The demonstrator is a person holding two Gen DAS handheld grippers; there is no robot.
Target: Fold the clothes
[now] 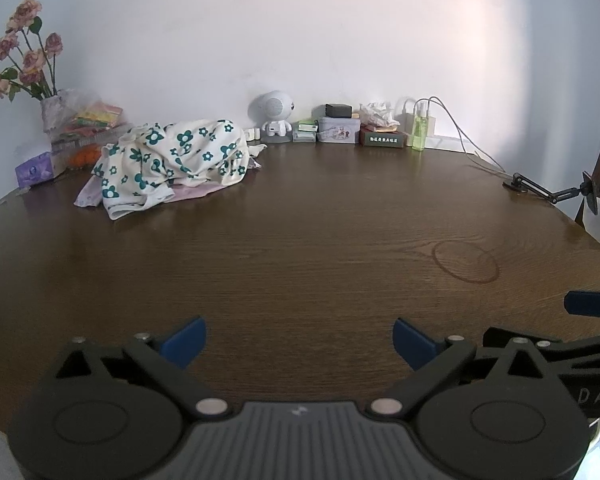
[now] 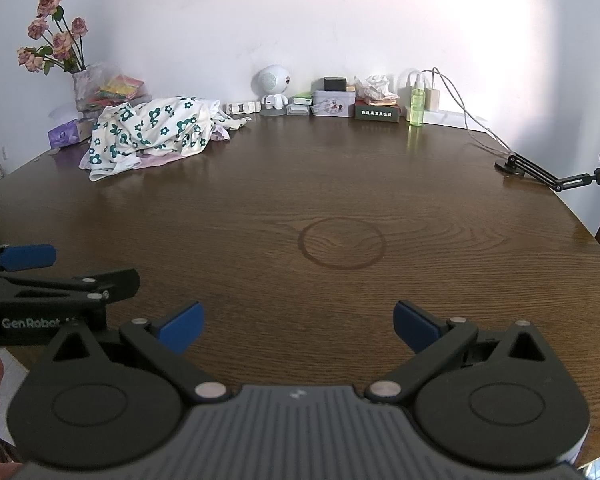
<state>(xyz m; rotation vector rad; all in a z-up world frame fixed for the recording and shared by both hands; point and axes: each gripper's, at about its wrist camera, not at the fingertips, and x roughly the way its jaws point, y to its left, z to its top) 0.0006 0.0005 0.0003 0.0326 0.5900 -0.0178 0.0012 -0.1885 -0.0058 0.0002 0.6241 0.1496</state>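
A crumpled cream garment with green flowers (image 1: 172, 160) (image 2: 152, 132) lies in a heap at the far left of the brown wooden table (image 1: 300, 240) (image 2: 300, 184), on top of a pale pink cloth (image 1: 196, 192) (image 2: 156, 162). My left gripper (image 1: 300, 340) hovers wide open over the near table edge, far from the heap, with nothing between its blue fingertips (image 1: 186, 342). My right gripper (image 2: 298, 326) is also wide open and empty, beside the left one. Each gripper's side shows in the other's view: the right gripper's blue fingertip (image 1: 592, 304), the left gripper's blue fingertip (image 2: 28, 258).
Along the back wall stand a vase of pink flowers (image 1: 54, 114), a purple tissue pack (image 1: 34, 170), a white round-headed speaker figure (image 1: 276, 116), small tins and boxes (image 1: 338, 128), a green spray bottle (image 1: 420, 130) and a charger with cable (image 2: 434, 96). A black phone-holder arm (image 2: 556, 178) sits at the right edge.
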